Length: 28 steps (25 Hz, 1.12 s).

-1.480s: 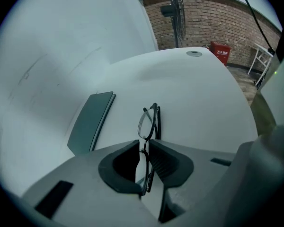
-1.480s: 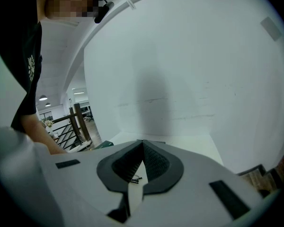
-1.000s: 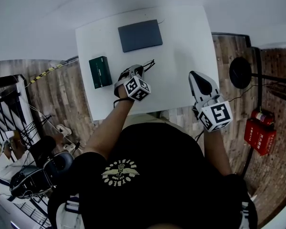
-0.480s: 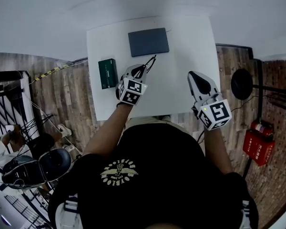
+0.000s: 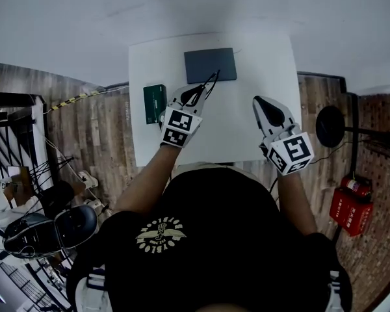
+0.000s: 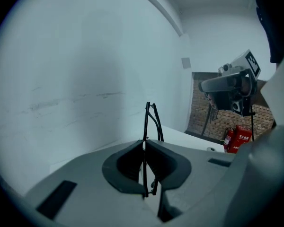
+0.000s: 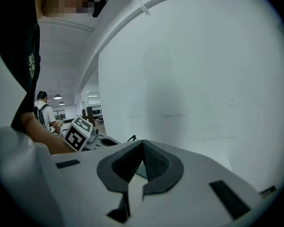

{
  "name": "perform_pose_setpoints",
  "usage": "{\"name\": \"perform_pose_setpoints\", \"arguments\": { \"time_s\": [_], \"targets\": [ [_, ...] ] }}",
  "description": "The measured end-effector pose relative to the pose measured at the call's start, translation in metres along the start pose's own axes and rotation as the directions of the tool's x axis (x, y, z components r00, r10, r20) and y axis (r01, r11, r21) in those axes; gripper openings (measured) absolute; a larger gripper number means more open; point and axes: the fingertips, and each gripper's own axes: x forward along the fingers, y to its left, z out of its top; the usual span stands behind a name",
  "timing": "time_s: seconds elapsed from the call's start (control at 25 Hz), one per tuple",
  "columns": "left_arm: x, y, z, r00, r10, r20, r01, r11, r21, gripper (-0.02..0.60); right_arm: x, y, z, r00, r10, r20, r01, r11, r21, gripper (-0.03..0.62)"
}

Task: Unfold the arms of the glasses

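Lifting now, the left tongs (image 5: pixel 194 95) pinch the black glasses (image 5: pixel 208 84), carrying them over the dark grey pad's (image 5: pixel 210 62) near edge at upper centre, while the right tongs (image 5: pixel 264 104) wait closed and empty mid-right, arms seemingly still folded.

Black short-sleeved tee (image 5: pixel 234 239) (yellow winged emblem (image 5: pixel 161 234) at front), forearms bare.
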Motion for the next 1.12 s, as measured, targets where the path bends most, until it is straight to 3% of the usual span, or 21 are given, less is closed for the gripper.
{"name": "perform_pose_setpoints", "arguments": {
  "time_s": [0.32,0.6,0.88,1.12],
  "targets": [
    [-0.031,0.008,0.045,0.992,0.017,0.123,-0.015,1.0,-0.012,0.023,0.023,0.024,0.019,0.997,0.072,0.014,-0.072,0.997,-0.031,0.001],
    [-0.062,0.012,0.071,0.966,0.02,0.257,-0.008,0.999,-0.048,0.023,0.034,0.05,0.036,0.99,0.136,0.024,-0.134,0.99,-0.048,0.001],
    [-0.085,0.016,0.083,0.95,0.04,0.309,-0.015,0.996,-0.083,0.023,0.047,0.08,0.035,0.979,0.203,0.002,-0.202,0.977,-0.072,0.0],
    [-0.1,0.011,0.097,0.929,0.032,0.367,0.005,0.995,-0.1,0.023,0.062,0.1,0.017,0.961,0.269,-0.072,-0.273,0.959,-0.068,0.002]
  ]
}}
